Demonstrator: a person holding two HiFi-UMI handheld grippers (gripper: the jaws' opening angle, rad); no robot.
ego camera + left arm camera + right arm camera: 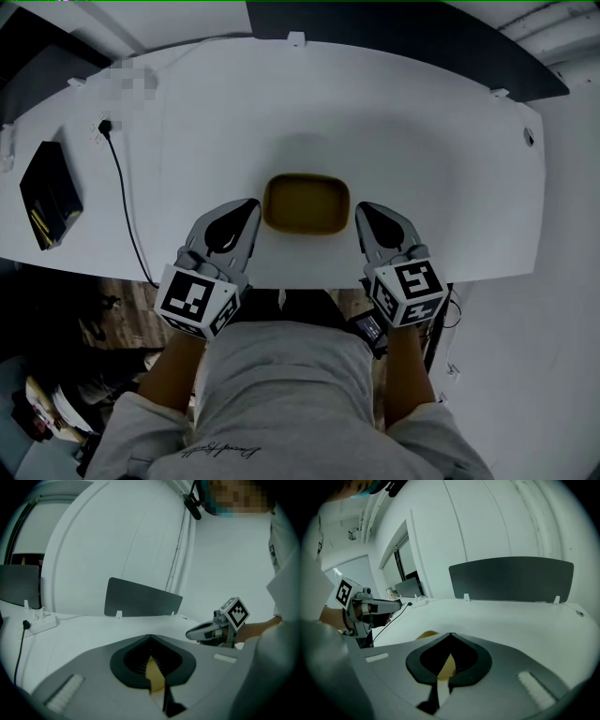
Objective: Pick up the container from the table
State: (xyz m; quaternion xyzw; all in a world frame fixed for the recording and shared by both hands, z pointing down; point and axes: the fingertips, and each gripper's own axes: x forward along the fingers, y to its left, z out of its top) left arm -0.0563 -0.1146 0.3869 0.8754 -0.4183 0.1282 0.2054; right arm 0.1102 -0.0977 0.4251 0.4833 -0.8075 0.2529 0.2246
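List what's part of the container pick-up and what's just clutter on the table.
Job:
- yellow container
- left gripper, shut, beside it
- right gripper, shut, on its other side

Lying about:
- black case
- power strip
- black cable
- dark divider panel

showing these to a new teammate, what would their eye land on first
First, the mustard-yellow container near the front edge of the white table, the only colour on it. The left gripper and the right gripper flank it on either side, jaws together and not holding it. After that, the black box and black cable at the table's left end.
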